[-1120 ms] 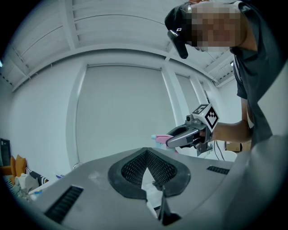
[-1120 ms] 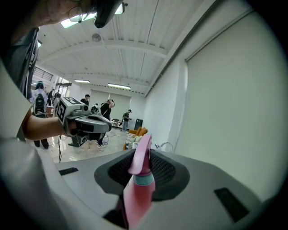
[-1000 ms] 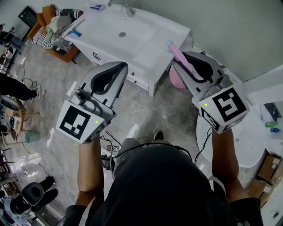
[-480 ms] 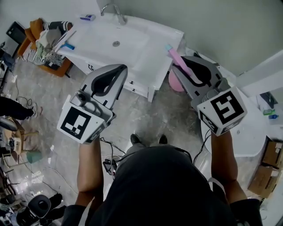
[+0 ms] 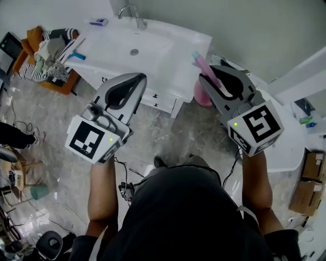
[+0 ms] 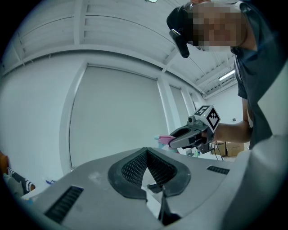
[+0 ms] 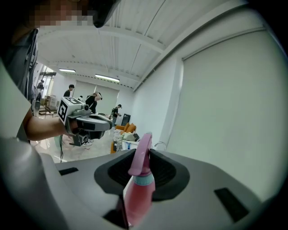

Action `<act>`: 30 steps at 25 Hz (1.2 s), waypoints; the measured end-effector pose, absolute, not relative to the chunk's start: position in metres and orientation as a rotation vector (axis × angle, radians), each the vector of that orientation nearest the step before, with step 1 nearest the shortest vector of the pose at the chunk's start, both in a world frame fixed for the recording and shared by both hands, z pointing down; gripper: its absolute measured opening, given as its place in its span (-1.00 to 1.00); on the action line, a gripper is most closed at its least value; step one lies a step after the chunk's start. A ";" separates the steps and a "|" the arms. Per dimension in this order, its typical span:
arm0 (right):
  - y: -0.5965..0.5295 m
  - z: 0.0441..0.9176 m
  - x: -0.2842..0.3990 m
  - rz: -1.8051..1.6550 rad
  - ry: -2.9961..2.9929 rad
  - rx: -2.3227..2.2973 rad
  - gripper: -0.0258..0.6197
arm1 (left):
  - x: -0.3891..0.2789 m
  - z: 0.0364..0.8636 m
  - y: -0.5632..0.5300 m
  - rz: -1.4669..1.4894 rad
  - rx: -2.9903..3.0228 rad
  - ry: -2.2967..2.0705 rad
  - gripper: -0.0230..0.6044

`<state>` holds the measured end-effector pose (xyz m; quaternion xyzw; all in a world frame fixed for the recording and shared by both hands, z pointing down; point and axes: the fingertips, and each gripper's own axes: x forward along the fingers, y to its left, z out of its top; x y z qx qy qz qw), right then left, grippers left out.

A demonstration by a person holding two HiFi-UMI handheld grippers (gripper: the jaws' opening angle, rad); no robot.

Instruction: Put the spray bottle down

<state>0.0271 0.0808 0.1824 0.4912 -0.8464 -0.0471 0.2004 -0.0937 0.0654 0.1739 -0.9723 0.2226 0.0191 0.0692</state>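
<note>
The pink spray bottle (image 7: 138,191) sits between the jaws of the right tool (image 7: 143,157), which is clenched on it. The pads bear on either side of the bottle, its trigger head rises ahead of them, and a teal collar shows just below the head. In the head view the spray bottle (image 5: 202,93) is held in the air: its nozzle projects past the tips of the right tool (image 5: 216,76) and its round body hangs under the jaws. Just ahead of those tips and to their left lies a white surface (image 5: 175,56) with an inset basin (image 5: 133,51) and a faucet (image 5: 133,10) at its far edge. The left tool (image 5: 134,80) is level with the right one and well apart from it, its tips over the near edge of the same surface. The left gripper view shows the left tool (image 6: 146,152) clenched, the ribbed pads meeting at the tips with nothing between them. Beyond the left tool's outer side stands an orange chair (image 5: 48,48) piled with clothes. Grey marbled floor (image 5: 168,132) lies below both tools.
</note>
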 end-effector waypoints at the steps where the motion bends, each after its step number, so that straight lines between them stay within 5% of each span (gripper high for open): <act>1: 0.082 0.182 0.023 -0.134 -2.361 1.372 -0.62 | -0.097 0.174 0.067 0.068 -2.928 0.668 -0.91; 20: 0.046 0.196 -0.007 -0.140 -2.399 1.187 -0.62 | -0.119 0.198 0.053 0.104 -2.963 0.842 -0.91; 30: -0.010 0.188 0.044 -0.127 -2.459 1.111 -0.62 | -0.059 0.186 0.006 0.050 -2.945 0.915 -0.91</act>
